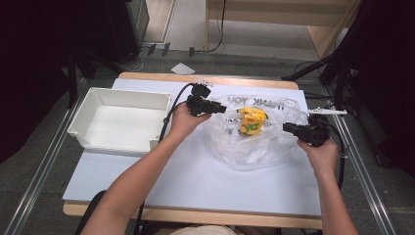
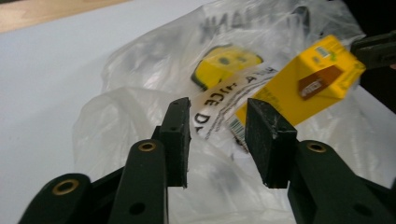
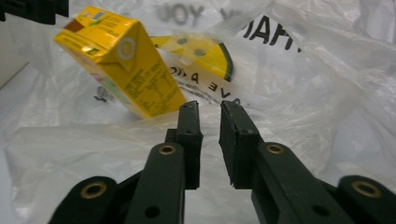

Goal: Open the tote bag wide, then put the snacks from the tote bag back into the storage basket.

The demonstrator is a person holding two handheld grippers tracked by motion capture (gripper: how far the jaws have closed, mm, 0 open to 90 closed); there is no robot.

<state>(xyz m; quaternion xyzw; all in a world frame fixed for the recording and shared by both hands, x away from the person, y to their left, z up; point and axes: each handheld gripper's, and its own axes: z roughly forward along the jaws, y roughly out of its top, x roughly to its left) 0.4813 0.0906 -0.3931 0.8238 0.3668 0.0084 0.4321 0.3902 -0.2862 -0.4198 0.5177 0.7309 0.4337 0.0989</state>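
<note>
Left gripper (image 1: pixel 222 108): jaws parted, nothing between | right gripper (image 1: pixel 287 128): jaws narrowly parted, empty | yellow carton (image 1: pixel 252 121): tilted inside clear plastic bag (image 1: pixel 235 147) on bench (image 1: pixel 186 176), between both grippers, long axis slanted, roughly equally near both.

Carton (image 1: pixel 253 122) on bag (image 1: pixel 254 147), right of bin (image 1: pixel 122 122).
</note>
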